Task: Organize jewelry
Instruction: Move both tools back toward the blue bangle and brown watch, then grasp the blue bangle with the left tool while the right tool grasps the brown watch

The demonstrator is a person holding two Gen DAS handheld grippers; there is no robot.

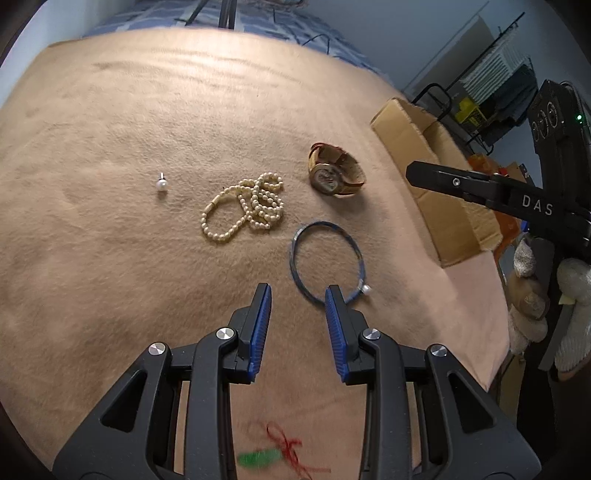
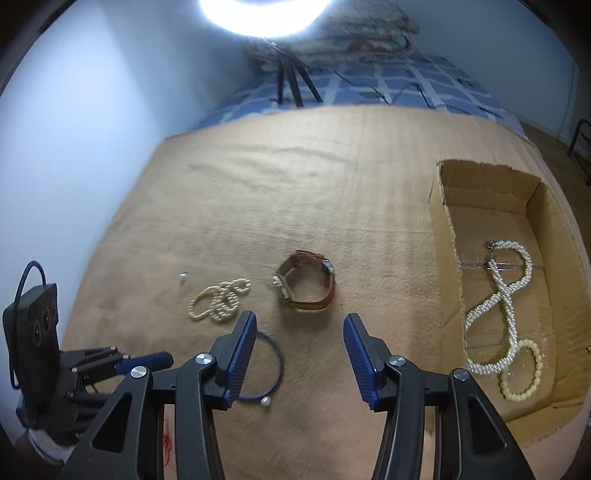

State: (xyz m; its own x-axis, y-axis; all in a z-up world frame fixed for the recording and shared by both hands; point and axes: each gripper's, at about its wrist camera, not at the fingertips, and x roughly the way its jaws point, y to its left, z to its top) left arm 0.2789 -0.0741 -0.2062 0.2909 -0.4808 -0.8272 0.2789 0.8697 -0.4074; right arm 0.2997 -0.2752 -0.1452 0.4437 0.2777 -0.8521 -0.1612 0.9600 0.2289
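Left wrist is showing both grippers gaping, empty; left gripper point(image 1: 298, 291) is nearing bangle point(image 1: 327, 260), risking pushing it away.

You're working over a tan blanket point(image 2: 295, 192) spread on a bed with a blue checked sheet point(image 2: 369, 88). Pale bluish walls point(image 2: 92, 129) surround you; a bright lamp point(image 2: 264, 14) glares overhead, above folded bedding point(image 2: 369, 29).

A tan blanket point(image 2: 295, 184) covers a blue plaid bedspread point(image 2: 369, 88); red thread point(image 1: 291, 446) lies on it.
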